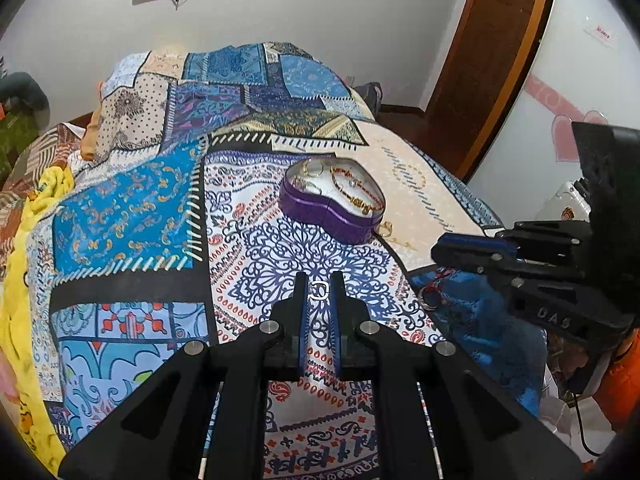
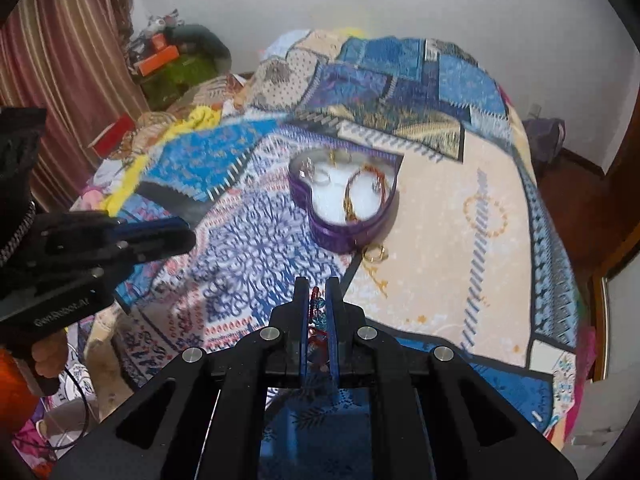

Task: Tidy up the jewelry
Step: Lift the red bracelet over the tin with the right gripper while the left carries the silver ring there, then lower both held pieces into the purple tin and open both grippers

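Observation:
A purple heart-shaped jewelry box [image 1: 328, 210] [image 2: 340, 232] sits open on the patterned bedspread, with gold bracelets and rings inside. My left gripper [image 1: 319, 284] is shut on a small silver ring [image 1: 319, 291], held above the bedspread short of the box. My right gripper [image 2: 317, 292] is shut on a red thread bracelet [image 2: 315, 312]; in the left wrist view a red thread and a ring [image 1: 430, 300] hang under its fingers [image 1: 464, 250]. A gold ring and chain [image 2: 376, 258] [image 1: 386, 230] lie on the bedspread beside the box.
The patchwork bedspread [image 1: 140, 208] covers the bed. A yellow cloth [image 1: 24, 280] lies along the bed's left edge. A wooden door [image 1: 492, 60] stands at the right. Clutter and a curtain [image 2: 60, 60] are at the far left of the right wrist view.

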